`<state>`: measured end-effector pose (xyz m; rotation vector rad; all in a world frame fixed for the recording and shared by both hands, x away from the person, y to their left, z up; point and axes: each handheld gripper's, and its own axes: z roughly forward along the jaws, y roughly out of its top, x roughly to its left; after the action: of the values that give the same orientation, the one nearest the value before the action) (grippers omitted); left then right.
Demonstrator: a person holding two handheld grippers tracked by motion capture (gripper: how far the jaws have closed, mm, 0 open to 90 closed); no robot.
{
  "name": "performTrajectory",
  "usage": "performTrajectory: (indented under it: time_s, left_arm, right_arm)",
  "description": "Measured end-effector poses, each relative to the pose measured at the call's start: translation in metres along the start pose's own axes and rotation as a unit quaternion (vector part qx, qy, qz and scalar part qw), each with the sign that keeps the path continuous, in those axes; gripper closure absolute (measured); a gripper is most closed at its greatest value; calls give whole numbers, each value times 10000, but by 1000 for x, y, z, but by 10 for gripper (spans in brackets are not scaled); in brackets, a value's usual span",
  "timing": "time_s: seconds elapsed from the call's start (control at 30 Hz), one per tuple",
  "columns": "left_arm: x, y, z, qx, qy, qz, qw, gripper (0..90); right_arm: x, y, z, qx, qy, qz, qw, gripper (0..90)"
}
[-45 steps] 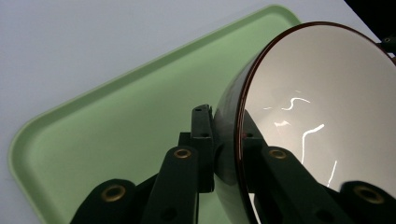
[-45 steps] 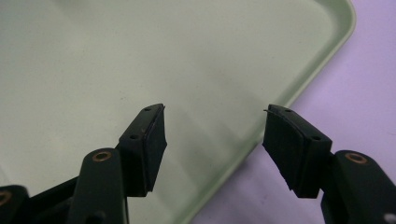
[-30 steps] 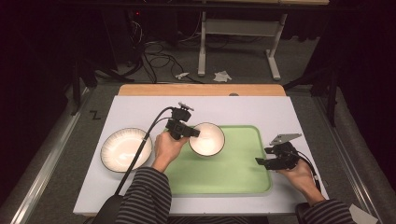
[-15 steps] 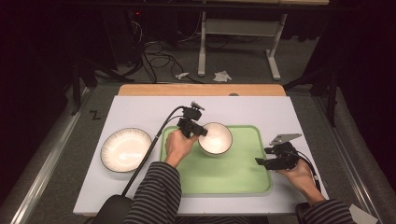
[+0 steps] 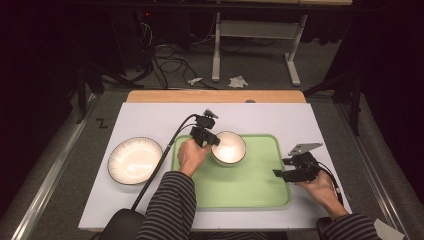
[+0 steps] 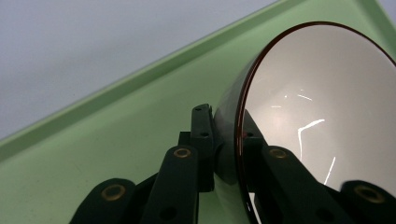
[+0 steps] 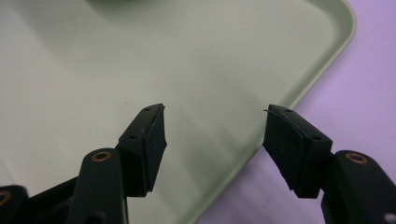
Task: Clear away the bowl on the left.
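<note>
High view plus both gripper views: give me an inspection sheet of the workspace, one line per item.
Surface: white table top, wooden strip along its far edge.
Job's things: small bowl over the far left part of the green tray, tilted in the left gripper view; whether it touches the tray I cannot tell. Ribbed bowl on the table left of the tray.
Clutter: nothing seen on the table.
Grippers: left gripper shut on the small bowl's rim; right gripper open, nothing between its jaws, over the tray's right edge.
Cables: black cable trails from the left gripper off the near edge.
Surroundings: dark floor, loose cables and crumpled paper behind the table.
</note>
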<state>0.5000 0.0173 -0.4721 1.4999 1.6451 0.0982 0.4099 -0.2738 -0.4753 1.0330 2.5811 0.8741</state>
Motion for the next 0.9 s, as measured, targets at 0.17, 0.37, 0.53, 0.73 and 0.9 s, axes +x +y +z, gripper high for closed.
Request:
performTrajectory:
  time_s: [0.17,0.37,0.53,0.73,0.9]
  left_arm:
    - [1,-2,4,-10,51,18,10000,822]
    - [5,0,7,-24,19,-134,9999,821]
    - [9,-3,8,-13,107,16,9999,823]
    - [13,-4,5,-82,73,41,9999,822]
    - [13,-4,4,-116,75,86,9999,783]
  right_arm:
    - [-1,0,-1,-22,1,1,10000,404]
    - [-1,1,2,20,43,28,10000,403]
    - [-5,-1,0,-4,38,179,9998,401]
    - [-3,0,2,51,76,65,9999,401]
    - [-3,0,3,26,118,76,9999,402]
